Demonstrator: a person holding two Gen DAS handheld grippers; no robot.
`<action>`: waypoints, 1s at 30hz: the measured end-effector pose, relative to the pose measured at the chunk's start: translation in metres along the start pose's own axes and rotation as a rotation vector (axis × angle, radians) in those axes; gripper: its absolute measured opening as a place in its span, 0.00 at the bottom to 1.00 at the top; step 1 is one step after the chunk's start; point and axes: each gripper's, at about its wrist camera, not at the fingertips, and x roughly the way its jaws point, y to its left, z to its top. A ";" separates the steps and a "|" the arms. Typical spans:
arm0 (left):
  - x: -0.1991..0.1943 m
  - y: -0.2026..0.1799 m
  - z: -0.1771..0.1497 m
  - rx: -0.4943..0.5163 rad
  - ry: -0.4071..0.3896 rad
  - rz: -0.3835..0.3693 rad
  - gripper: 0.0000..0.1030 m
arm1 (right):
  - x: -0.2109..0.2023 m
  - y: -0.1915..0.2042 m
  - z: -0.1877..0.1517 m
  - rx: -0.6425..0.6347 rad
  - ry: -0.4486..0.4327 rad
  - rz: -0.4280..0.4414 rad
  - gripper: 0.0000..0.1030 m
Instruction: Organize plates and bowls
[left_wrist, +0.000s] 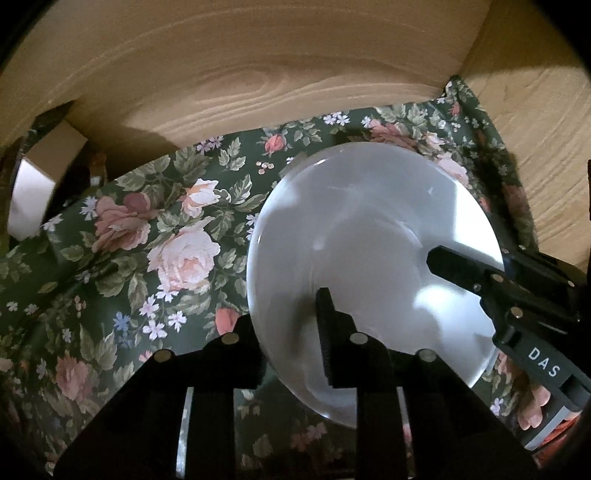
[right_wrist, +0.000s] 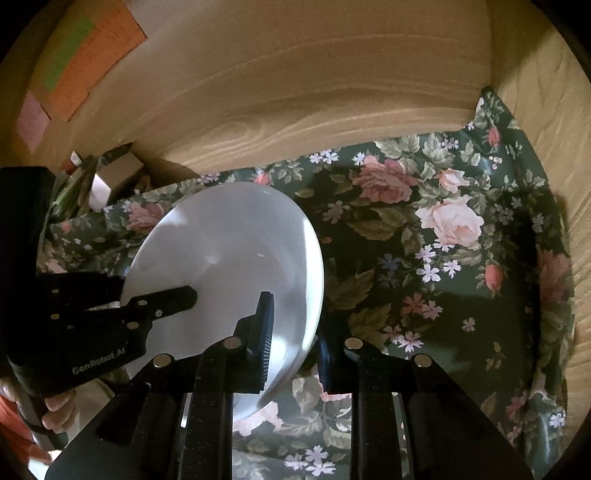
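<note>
Both tongs, left (left_wrist: 291, 332) and right (right_wrist: 295, 328), clamped on white plate's (left_wrist: 369, 229) opposite rims above floral cloth (left_wrist: 147, 236).

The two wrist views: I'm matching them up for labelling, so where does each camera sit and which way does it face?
Left wrist: on the left gripper, facing the wooden cabinet back; its fingers straddle the white plate rim; right gripper enters from the right.
Right wrist: on the right gripper, facing likewise, clamping the plate's edge; left gripper enters from the left.
Shared: plate, floral liner, wooden wall.
</note>
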 end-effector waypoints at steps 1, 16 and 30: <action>-0.004 0.000 -0.001 -0.002 -0.007 0.000 0.22 | -0.004 0.001 0.000 -0.001 -0.008 0.002 0.18; -0.067 0.015 -0.025 -0.040 -0.106 0.001 0.22 | -0.043 0.034 -0.005 -0.048 -0.086 0.019 0.18; -0.119 0.038 -0.066 -0.086 -0.170 0.023 0.22 | -0.061 0.086 -0.023 -0.110 -0.119 0.048 0.18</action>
